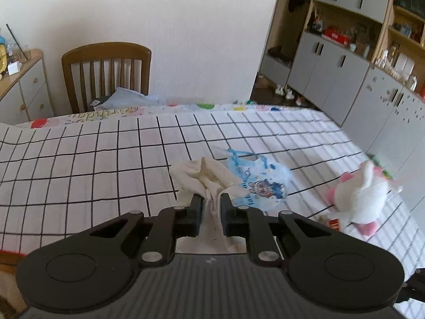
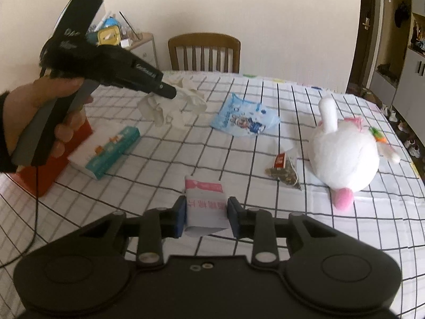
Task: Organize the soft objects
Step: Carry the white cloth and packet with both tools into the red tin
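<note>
From the left wrist camera: left gripper [image 1: 211,199] points down at a slant over the checked surface [image 1: 79,159]. Jaws nearly together, pinching a fold of the cream cloth [image 1: 204,175]; the bulk of the cloth bunches just beyond the fingertips. A blue printed plastic bag [image 1: 259,178] lies touching the cloth's right edge. White and pink plush toy [image 1: 364,194] lies well to the right, near the surface's edge. Wooden chair [image 1: 106,74] stands at the far side against the wall; grey cabinets [image 1: 332,69] on the right.

From the right wrist camera: right gripper [image 2: 205,211] also tilted downward. Jaws closed on a white packet with pink print [image 2: 204,204], pads pressing both its sides. A hand [image 2: 50,111] at upper left holds the other gripper's handle, its tip at the cream cloth [image 2: 172,103]. Between the two: teal and white tissue box [image 2: 106,151], next to an orange box [image 2: 53,159]. Blue bag [image 2: 244,119] sits mid-surface, apart from the cloth. Tea bag [image 2: 284,172] lies just beside the plush toy [image 2: 342,151] on the right.
</note>
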The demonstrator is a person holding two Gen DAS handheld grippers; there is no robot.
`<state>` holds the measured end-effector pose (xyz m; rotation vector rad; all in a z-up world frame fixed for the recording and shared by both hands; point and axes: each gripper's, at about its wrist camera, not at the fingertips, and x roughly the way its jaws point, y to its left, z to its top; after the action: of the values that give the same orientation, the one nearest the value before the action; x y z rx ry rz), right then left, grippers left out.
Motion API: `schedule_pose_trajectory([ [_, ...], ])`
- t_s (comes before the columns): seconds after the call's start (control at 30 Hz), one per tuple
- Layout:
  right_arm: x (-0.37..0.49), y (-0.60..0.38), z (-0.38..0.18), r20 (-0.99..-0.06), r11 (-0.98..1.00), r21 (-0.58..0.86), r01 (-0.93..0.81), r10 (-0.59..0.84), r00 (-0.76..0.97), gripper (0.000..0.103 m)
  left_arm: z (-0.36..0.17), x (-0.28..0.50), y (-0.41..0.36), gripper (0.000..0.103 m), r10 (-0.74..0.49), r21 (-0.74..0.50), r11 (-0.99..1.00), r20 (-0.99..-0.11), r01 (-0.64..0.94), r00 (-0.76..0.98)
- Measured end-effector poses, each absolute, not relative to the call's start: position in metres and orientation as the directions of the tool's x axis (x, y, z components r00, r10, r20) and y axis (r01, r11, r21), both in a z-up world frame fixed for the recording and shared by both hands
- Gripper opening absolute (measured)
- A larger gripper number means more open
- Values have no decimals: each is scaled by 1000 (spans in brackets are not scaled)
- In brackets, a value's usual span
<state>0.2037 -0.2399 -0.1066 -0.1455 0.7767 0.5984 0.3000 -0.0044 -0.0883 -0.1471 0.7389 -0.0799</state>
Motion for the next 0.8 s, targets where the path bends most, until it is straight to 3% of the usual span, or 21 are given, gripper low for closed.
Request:
schedule_pose_trajectory([
  [0.8,151,-178,-16,-556,694,48,-718,615,558,31,-8,155,69,15,-48,-217,971,-579,-97,814],
])
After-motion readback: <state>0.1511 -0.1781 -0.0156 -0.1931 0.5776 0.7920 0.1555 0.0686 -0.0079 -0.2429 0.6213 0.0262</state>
